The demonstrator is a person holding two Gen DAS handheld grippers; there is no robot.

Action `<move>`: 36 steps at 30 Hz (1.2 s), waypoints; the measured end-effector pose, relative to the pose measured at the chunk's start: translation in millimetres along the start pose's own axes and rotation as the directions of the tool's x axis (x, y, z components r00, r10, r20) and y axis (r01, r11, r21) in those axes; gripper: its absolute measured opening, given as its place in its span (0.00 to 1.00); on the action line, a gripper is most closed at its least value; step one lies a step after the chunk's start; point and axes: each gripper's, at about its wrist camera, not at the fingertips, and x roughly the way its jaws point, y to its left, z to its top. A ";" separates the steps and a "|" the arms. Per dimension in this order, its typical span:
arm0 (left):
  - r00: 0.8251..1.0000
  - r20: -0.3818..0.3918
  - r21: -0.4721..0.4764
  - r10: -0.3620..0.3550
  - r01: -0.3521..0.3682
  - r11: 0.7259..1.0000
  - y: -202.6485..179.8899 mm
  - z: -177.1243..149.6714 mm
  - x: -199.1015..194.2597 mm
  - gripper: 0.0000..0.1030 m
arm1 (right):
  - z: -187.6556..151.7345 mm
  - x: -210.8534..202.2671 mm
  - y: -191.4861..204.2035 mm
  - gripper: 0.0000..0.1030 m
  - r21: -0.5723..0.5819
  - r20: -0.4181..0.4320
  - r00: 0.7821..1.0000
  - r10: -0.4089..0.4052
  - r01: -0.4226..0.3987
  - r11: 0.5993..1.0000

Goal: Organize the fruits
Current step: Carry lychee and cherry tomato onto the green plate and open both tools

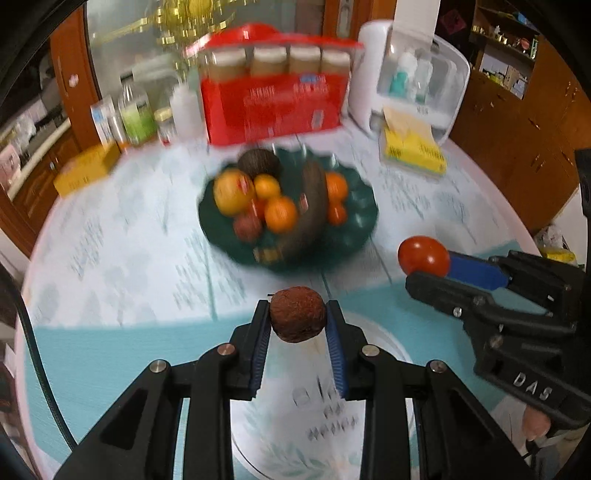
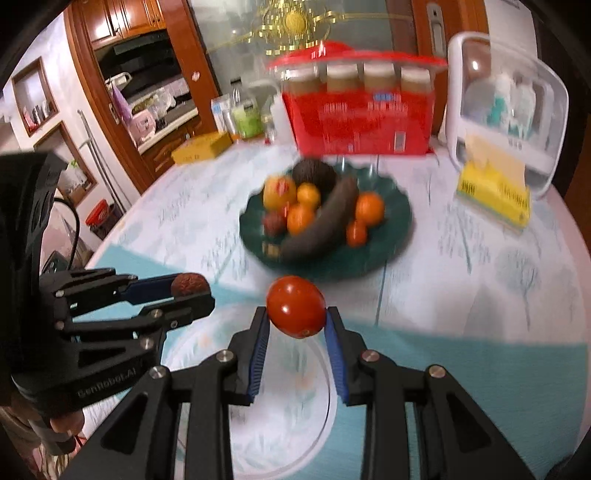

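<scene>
**Left wrist and right wrist views: one fruit in each gripper above the table**

Left wrist view showed the left gripper with its blue pads pressed on a small rough brown fruit at lower centre. At the right edge, the right gripper clamped a red tomato. Beyond both, at frame centre, a dark green plate held oranges, a yellow fruit, a dark banana and a dark round fruit, all blurred.

Right wrist view showed the tomato head-on between that gripper's pads, and the left gripper from the side at left, with fingers of a hand under its body. Only this view took in the kitchen cabinets at upper left.

"DAS" was readable on the right gripper's body in the left view; "GenRobot.AI", roughly, on the left gripper's in the right view. Print on the red box was too blurred to read.

A pale patterned tablecloth covered the table, with a white plate below the grippers.
</scene>
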 end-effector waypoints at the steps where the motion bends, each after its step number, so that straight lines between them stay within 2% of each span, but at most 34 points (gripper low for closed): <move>1: 1.000 0.019 0.004 0.012 -0.012 1.000 2.7 11.7 -3.3 0.27 | 11.8 -1.7 0.0 0.30 -0.003 0.013 1.000 -0.007 0.007 1.000; 8: 0.993 0.102 -0.002 0.066 -0.066 0.998 19.5 74.2 -8.6 0.27 | 86.2 -4.7 -7.6 0.30 0.001 0.100 0.993 -0.056 0.057 0.998; 14: 0.993 0.098 -0.026 0.071 -0.069 0.997 30.6 102.3 16.8 0.27 | 121.7 19.6 -17.1 0.30 0.006 0.097 0.991 -0.096 0.096 0.995; 22: 0.997 0.034 -0.045 0.070 -0.069 0.997 41.8 114.5 73.9 0.27 | 136.8 72.2 -35.1 0.30 0.045 0.034 0.992 -0.119 0.117 0.992; 30: 0.997 -0.055 -0.030 0.060 -0.061 0.998 46.9 107.2 117.3 0.28 | 135.3 119.2 -38.5 0.31 0.043 -0.043 0.994 -0.104 0.106 0.993; 32: 0.996 -0.065 -0.021 0.058 -0.059 0.998 46.1 104.2 122.7 0.30 | 132.2 128.4 -39.1 0.31 0.041 -0.065 0.992 -0.104 0.107 0.993; 36: 0.996 -0.055 -0.013 0.066 -0.067 0.998 44.8 100.9 123.2 0.60 | 126.6 136.7 -40.9 0.32 0.048 -0.095 0.992 -0.088 0.093 0.994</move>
